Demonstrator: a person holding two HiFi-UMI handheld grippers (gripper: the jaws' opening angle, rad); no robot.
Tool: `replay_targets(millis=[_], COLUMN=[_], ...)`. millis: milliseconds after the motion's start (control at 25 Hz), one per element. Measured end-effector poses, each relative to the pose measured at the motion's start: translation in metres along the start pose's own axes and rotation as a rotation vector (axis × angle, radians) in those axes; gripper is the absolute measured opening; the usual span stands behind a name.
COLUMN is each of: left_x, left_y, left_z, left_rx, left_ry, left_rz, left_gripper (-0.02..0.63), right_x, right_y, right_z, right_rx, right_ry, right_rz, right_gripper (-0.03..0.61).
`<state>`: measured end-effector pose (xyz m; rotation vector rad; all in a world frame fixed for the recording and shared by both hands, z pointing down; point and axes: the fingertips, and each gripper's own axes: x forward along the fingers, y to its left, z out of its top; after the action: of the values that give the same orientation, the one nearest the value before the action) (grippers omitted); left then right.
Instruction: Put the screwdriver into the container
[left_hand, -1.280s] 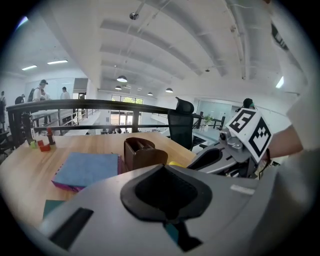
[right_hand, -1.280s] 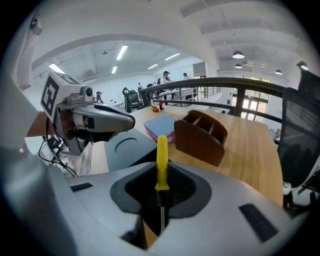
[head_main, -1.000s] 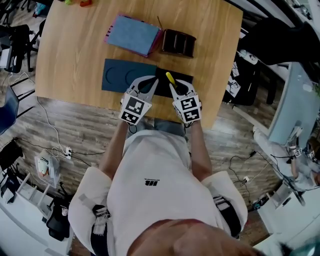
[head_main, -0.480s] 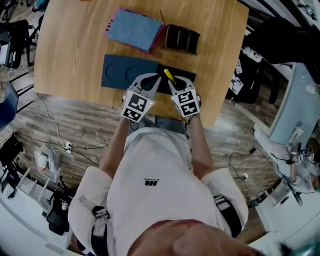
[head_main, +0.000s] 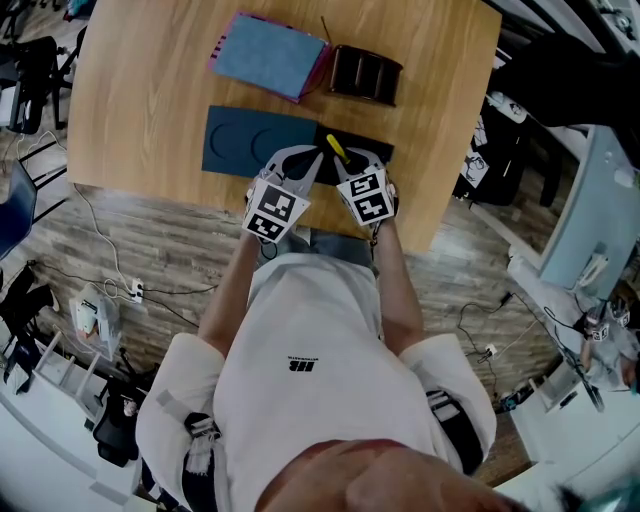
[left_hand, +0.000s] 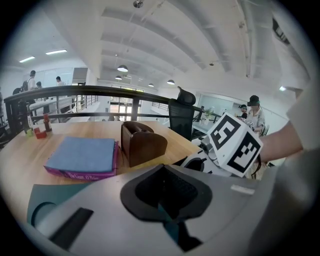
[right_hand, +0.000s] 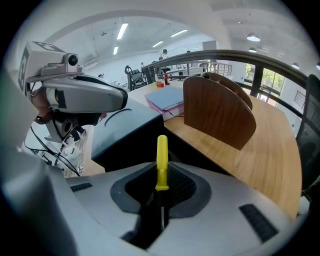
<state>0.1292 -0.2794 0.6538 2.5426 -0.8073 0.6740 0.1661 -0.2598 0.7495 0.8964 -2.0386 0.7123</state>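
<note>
The book (left_hand: 84, 156) has gold lettering along its pink spine, too blurred to read. The small black logo on the person's white shirt (head_main: 303, 365) can't be read either.

The screwdriver (right_hand: 161, 162) has a slim yellow handle and a thin dark shaft. The right gripper (right_hand: 161, 197) is clamped on the shaft, with the handle sticking out past the jaws. It hangs over the dark mat (head_main: 245, 145) near the table's (head_main: 150, 90) front edge. The brown container (right_hand: 217, 112) stands further back, apart from the screwdriver and just beside the book.

The left gripper (left_hand: 167, 215) has its jaws together, with nothing between them.
</note>
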Motion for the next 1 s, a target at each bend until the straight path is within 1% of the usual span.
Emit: replay_targets(millis=[680, 1000], left_x=[-0.003, -0.003], left_y=[0.009, 0.008], left_z=[-0.008, -0.008], left_rx=[-0.017, -0.011], left_ry=[0.017, 0.014], left_rz=[0.022, 0.016], left_gripper=[0.006, 0.006], right_x=[0.019, 0.021], right_y=[-0.01, -0.01], right_z=[0.001, 0.0], right_rx=[-0.023, -0.028], right_ry=[0.047, 0.046], right_rz=[-0.023, -0.032], right_gripper=[0.061, 0.063])
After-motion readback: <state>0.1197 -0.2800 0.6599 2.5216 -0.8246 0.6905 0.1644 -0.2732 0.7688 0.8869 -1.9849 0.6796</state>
